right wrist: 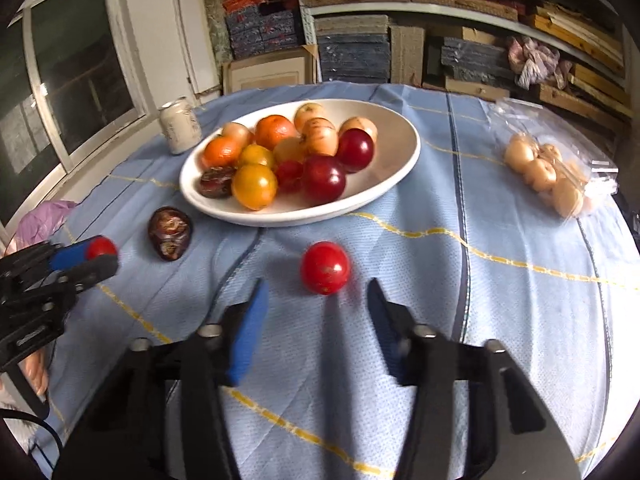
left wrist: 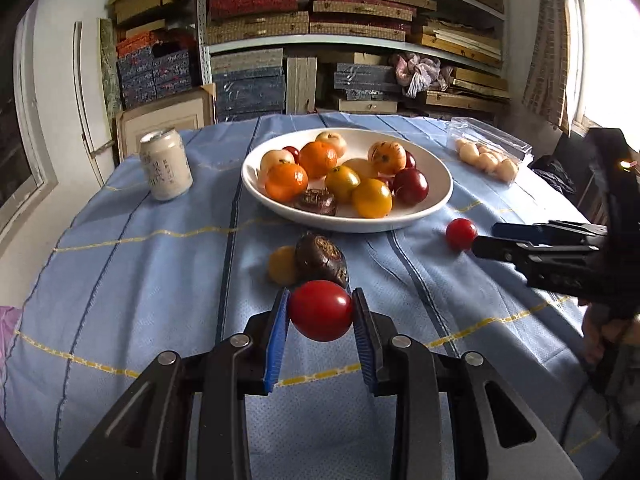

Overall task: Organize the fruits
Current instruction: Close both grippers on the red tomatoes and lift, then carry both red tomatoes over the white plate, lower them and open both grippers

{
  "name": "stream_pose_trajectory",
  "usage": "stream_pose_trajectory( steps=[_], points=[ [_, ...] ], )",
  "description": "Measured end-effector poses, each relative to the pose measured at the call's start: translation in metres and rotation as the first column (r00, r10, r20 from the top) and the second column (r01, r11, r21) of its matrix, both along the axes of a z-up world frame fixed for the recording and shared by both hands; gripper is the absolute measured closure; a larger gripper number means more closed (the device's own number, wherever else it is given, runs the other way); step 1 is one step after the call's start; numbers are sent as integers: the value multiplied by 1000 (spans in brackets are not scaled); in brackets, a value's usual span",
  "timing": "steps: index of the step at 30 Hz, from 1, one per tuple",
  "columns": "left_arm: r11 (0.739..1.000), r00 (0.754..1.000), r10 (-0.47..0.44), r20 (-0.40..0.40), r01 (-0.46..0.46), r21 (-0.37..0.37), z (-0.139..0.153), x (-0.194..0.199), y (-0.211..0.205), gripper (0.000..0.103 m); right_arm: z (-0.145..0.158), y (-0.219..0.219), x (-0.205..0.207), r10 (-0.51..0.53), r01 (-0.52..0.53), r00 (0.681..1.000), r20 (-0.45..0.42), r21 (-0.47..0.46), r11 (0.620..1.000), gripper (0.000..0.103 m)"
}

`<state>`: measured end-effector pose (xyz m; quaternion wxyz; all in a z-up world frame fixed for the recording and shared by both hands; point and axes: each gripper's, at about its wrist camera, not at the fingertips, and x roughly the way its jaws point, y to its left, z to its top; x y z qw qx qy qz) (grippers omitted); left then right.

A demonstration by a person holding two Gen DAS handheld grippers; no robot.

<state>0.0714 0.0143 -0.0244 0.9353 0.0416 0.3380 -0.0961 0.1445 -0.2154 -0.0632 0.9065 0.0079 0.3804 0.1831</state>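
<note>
— what's in front of you, biggest first?

— the table under a blue cloth (left wrist: 160, 280), then the white bowl (left wrist: 436, 200) at its middle, heaped with oranges, yellow and dark red fruit and one brown wrinkled piece. left of the bowl stands a pale can (left wrist: 166, 166); to the right lies a clear packet of pale round fruit (right wrist: 548, 176).

— and loose on the cloth?

— a dark wrinkled fruit (left wrist: 322, 258) just in front of the bowl, touching a yellow fruit (left wrist: 282, 266) at its left. further right sits a small red tomato (right wrist: 325, 267), alone on the cloth.

— your tongs?

— my left gripper (left wrist: 320, 312) is clamped on a red tomato (left wrist: 320, 310), both blue pads pressing its sides, held above the cloth just short of the dark fruit. my right gripper (right wrist: 316, 300) stands with a gap between its blurred fingers; the small tomato lies just beyond the tips and the pads do not touch it.
</note>
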Motion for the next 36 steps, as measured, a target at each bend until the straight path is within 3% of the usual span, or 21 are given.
stream_pose_trajectory(
  steps=[17,21,27,36],
  points=[
    [998,997,-51,-50,48,-47,-8,1,-4,71,-10,20,31,23,-25,998,-52,-49,998,68],
    [997,997,-55,-62,52,-48,-10,2,-4,72,-11,22,32,34,-37,997,-62,-46,998,74],
    [997,995,-51,-82,46,-56,-14,6,-1,71,-11,24,15,90,-90,993,-70,11,996,74],
    [998,997,-31,-77,28,-49,-16,5,1,72,0,48,-39,152,-152,988,-11,30,988,74]
  ],
)
